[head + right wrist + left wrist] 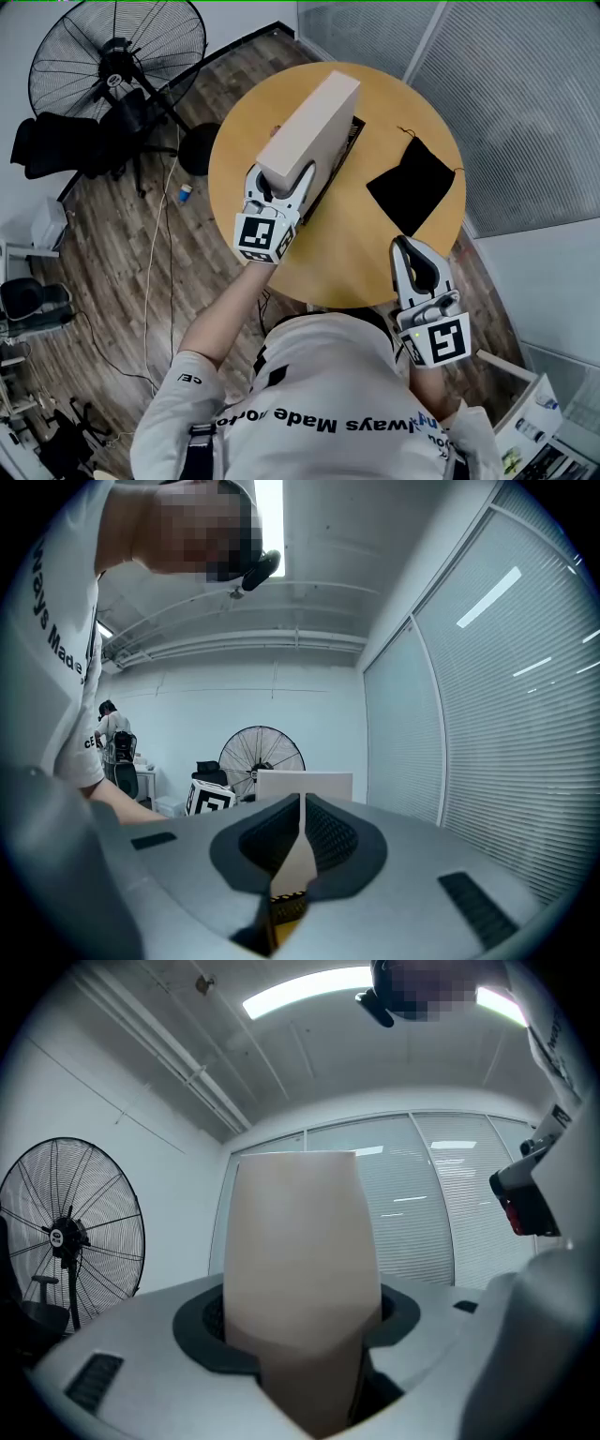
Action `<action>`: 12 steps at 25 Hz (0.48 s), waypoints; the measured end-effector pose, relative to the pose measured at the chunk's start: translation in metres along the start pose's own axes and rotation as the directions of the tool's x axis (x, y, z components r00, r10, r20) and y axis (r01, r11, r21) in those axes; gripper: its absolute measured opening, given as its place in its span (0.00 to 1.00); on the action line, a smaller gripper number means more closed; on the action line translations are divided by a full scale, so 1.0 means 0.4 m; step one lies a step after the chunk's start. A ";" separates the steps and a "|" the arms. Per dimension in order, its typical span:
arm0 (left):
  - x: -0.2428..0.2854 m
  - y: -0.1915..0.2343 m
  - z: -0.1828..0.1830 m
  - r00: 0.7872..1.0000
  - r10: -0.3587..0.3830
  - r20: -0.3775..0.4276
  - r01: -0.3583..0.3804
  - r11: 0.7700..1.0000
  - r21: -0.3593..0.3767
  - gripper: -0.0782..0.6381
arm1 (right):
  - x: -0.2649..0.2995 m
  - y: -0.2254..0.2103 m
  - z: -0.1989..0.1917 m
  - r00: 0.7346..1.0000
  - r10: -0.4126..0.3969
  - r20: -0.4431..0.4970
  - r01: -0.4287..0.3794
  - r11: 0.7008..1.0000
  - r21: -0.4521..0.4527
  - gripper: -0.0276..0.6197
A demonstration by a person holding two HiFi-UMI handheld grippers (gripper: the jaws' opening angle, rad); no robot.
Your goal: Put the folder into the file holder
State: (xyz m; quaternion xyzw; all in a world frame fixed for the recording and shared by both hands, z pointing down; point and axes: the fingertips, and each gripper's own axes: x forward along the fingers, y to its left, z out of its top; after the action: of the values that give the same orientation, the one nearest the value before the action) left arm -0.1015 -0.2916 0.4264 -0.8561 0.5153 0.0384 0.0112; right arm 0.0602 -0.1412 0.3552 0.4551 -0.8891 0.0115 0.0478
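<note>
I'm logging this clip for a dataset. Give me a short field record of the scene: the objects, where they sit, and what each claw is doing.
surface: round yellow wooden table
task item: thick beige folder, standing on edge at the black mesh file holder; how far in is unclear
left claw: shut on the folder's near end
right claw: shut, empty, over the table's near edge
other: black cloth pouch, flat, right of the holder

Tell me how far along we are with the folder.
Done: the left tool has the folder clamped at its near end. In hand: the folder stands on edge at the file holder; how deep it sits is hidden. Left: seat it and release. The right tool is shut and idle.
</note>
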 end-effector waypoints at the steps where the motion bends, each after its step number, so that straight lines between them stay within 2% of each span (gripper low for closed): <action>1: 0.004 0.003 -0.003 1.000 0.000 0.001 0.000 1.000 0.002 0.51 | 0.006 -0.001 0.000 1.000 0.000 -0.001 0.000 1.000 0.000 0.11; 12: 0.037 0.008 -0.036 1.000 0.004 -0.001 -0.004 1.000 0.000 0.51 | 0.030 -0.024 -0.005 1.000 -0.007 -0.011 0.008 1.000 0.004 0.11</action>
State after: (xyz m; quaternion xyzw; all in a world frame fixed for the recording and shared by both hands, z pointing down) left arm -0.0965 -0.3071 0.4397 -0.8552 0.5168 0.0380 0.0110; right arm 0.0612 -0.1562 0.3579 0.4584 -0.8871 0.0158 0.0519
